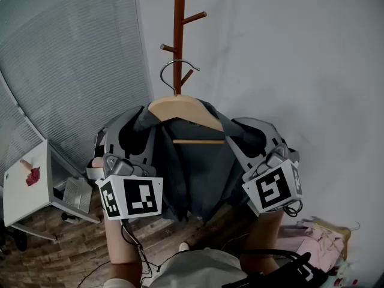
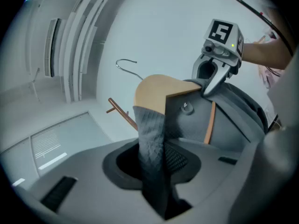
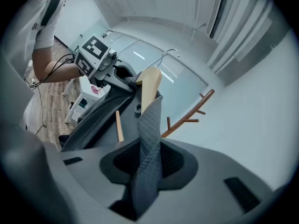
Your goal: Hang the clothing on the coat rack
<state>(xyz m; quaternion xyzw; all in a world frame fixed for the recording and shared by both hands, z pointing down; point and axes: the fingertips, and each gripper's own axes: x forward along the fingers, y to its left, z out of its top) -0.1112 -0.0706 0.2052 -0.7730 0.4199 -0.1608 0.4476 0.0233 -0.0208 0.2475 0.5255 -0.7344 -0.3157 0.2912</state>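
While the wooden hanger (image 1: 180, 108) sits mid-frame before the coat rack (image 1: 178, 29), left tool (image 2: 154, 162) and right tool (image 3: 147, 167) each clench the grey garment (image 1: 192, 173).

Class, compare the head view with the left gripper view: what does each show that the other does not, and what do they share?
Only the head view: the white side table, the pink clothing on the floor.
Only the left gripper view: the left gripper with its jaws pinching a fold of the grey garment.
Both: the coat rack, the wooden hanger, its metal hook and the right gripper.
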